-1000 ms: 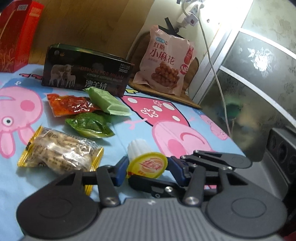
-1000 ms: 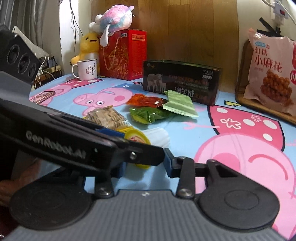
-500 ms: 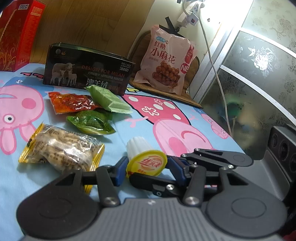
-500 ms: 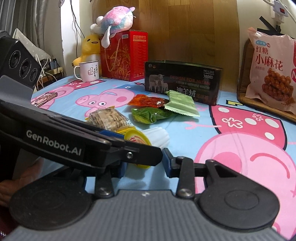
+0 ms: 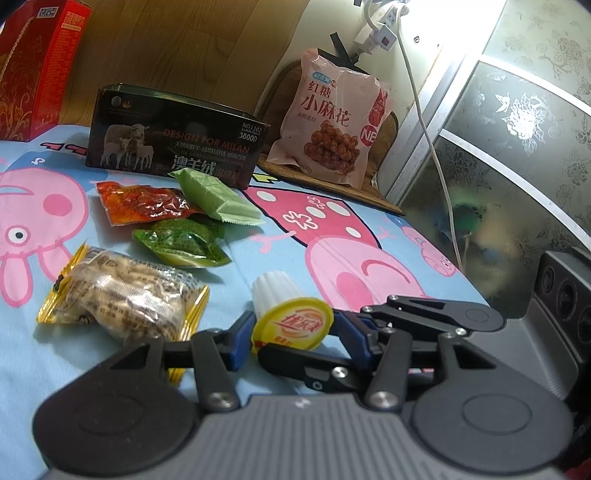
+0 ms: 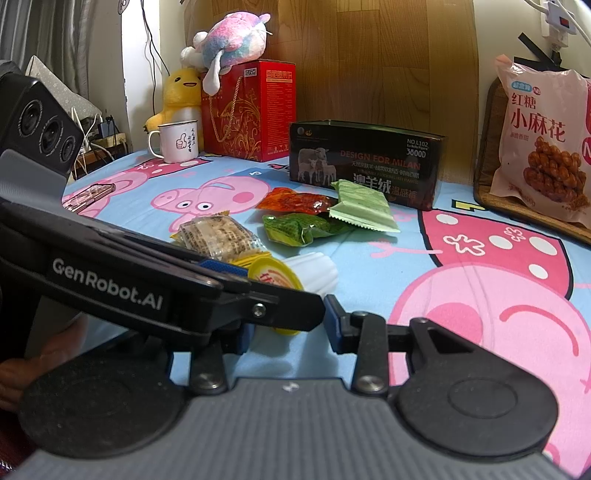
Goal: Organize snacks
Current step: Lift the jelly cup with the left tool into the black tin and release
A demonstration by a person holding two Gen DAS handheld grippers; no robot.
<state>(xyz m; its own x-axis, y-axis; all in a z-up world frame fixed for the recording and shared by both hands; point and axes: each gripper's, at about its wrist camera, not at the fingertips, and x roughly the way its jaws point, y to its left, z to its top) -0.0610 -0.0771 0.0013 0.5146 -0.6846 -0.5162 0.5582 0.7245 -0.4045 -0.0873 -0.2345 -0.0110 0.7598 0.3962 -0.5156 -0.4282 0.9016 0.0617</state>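
Right wrist view has the left tongs (image 6: 255, 295) crossing in front, hiding the right tongs' (image 6: 288, 328) left finger, so their gap I cannot tell. Left tongs grip the jelly cup (image 5: 291, 325) at its yellow lid; it lies on the tabletop (image 5: 280, 258), white body pointing to 11 o'clock

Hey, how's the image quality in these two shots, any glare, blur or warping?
Left wrist view: blown-out glare at the top by the power strip, fisheye-bent cabinet door. Right wrist view: even light, the left hand-held gripper hides part of the jelly cup; edges warped.
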